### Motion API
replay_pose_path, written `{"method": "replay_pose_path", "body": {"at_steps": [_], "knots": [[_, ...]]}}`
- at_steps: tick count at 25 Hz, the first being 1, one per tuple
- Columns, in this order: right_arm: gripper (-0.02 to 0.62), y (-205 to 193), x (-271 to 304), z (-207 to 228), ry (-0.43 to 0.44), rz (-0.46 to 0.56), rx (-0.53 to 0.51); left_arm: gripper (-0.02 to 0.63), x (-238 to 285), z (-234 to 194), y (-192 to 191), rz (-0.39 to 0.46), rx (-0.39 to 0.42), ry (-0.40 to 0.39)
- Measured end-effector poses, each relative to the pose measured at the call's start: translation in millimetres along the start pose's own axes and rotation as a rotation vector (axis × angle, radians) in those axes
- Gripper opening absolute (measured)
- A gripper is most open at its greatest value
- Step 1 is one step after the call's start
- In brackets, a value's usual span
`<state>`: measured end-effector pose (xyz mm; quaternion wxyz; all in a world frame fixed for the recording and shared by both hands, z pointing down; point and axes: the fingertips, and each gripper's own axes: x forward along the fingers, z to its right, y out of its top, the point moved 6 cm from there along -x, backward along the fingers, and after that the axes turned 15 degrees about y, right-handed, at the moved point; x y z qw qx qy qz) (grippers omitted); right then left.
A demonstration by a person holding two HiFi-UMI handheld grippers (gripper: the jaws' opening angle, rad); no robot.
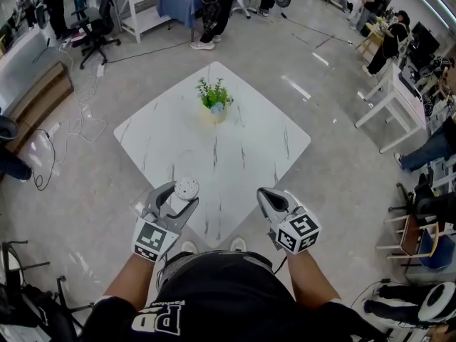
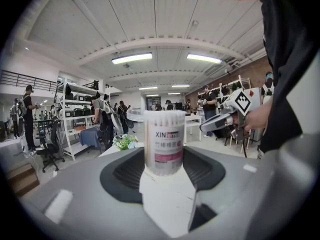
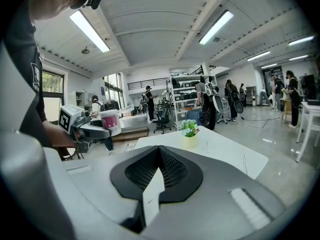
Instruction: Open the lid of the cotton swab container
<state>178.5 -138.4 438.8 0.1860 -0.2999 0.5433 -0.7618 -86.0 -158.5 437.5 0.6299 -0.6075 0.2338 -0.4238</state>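
Observation:
The cotton swab container [image 1: 187, 189] is a clear round tub with a white lid and a pink label. My left gripper [image 1: 173, 199] is shut on it and holds it upright above the table's near left edge. In the left gripper view the container [image 2: 164, 143] stands between the dark pads, lid on top. My right gripper [image 1: 267, 199] hangs over the near right edge, shut, with nothing between its jaws. In the right gripper view the pads [image 3: 172, 170] meet, and the container [image 3: 110, 121] shows far left in the other gripper.
A white marble-patterned table [image 1: 242, 162] stands corner-on to me. A small potted plant [image 1: 214, 100] sits near its far corner. People, shelving, chairs and desks ring the room on a glossy floor.

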Motion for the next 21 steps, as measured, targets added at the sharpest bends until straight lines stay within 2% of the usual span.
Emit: {"method": "replay_pose_path", "body": {"at_steps": [21], "knots": [[0.000,0.8,0.3,0.7,0.008,-0.005,0.009,0.290,-0.1,-1.1,2.5,-0.002,0.006,0.004]]}}
